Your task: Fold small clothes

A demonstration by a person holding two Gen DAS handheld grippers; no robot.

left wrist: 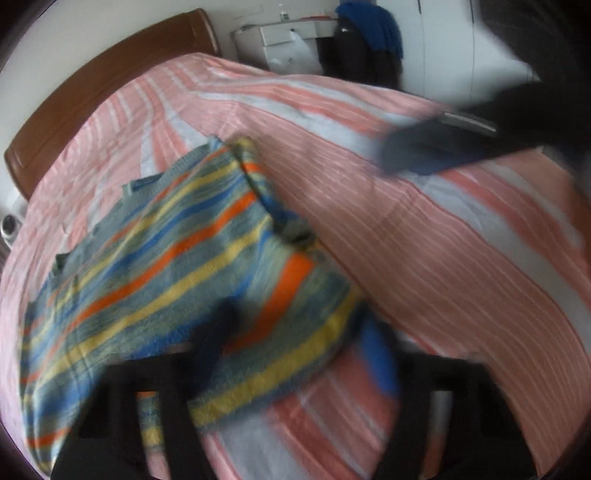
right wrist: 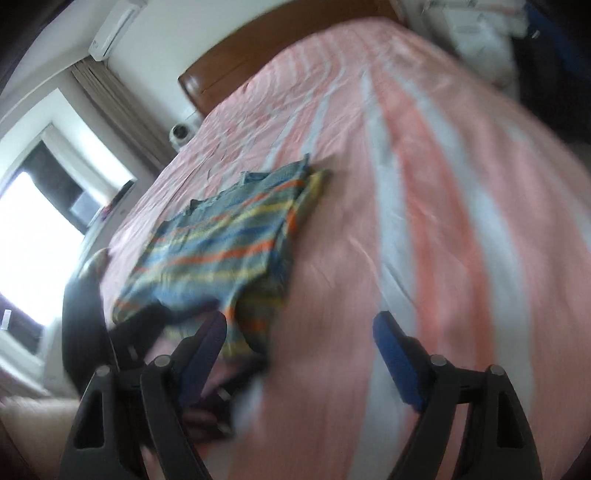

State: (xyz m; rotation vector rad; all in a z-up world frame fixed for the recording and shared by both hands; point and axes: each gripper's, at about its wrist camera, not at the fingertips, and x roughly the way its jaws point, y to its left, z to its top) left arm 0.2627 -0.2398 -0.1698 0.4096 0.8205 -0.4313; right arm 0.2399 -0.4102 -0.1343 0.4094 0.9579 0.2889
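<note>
Your left gripper (left wrist: 295, 339) jaws released over the striped shirt (left wrist: 177, 266), folded on the bed (left wrist: 424, 240) around 9 o'clock, your right gripper (right wrist: 299, 332) jaws spread wide, nothing held

You have a bed with a pink-and-white striped cover (left wrist: 424, 236) filling both views. A brown wooden headboard (left wrist: 103, 81) stands at its far end against a white wall. Beyond the bed's far corner: a white cabinet (left wrist: 291, 40), with blue cloth (left wrist: 373, 26) draped over something dark just beside it. On the right wrist view you see a bright window (right wrist: 33, 218), a brown curtain (right wrist: 122, 110) and a wall air conditioner (right wrist: 114, 26).
</note>
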